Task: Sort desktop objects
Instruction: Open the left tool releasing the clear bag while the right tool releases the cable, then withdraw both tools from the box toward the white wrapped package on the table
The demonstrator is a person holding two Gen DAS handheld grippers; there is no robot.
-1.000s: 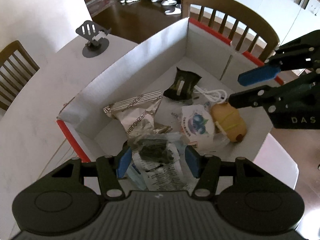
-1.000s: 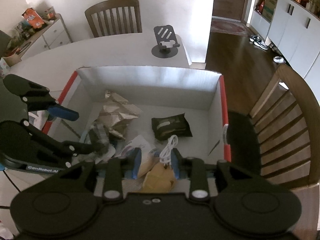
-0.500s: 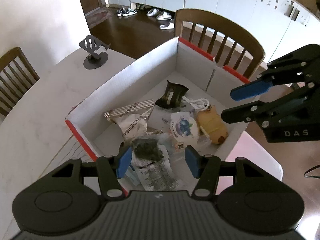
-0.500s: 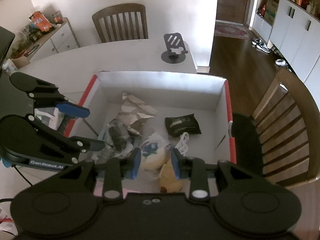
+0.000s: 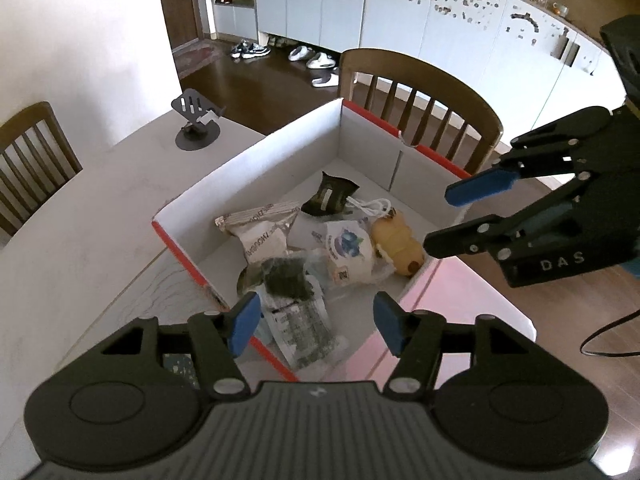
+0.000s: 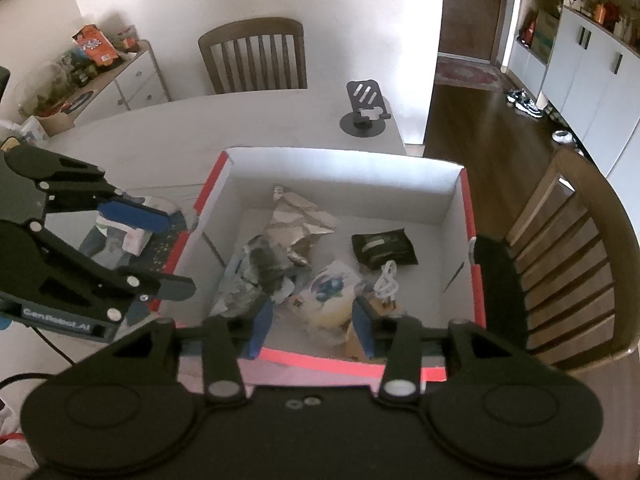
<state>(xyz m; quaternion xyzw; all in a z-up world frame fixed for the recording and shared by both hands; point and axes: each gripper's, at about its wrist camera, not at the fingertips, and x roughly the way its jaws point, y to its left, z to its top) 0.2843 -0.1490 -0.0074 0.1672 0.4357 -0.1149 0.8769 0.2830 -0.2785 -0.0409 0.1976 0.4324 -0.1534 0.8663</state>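
A white cardboard box [image 5: 256, 160] with red edges sits on the pale counter [image 5: 80, 220]. Inside, from left to right in the left wrist view: a silver foil packet [image 5: 262, 232], a clear bag of dark contents [image 5: 292, 292] lying lengthwise toward the camera, a black pouch [image 5: 330, 198] at the back, a white blueberry-print packet [image 5: 348, 248], a coiled white cable [image 5: 370, 206] and a yellow plush toy [image 5: 398, 240] angled front-right. The left tool [image 5: 316, 322] hovers spread, holding nothing; the right tool [image 6: 314, 326] is likewise spread and empty above the near wall.
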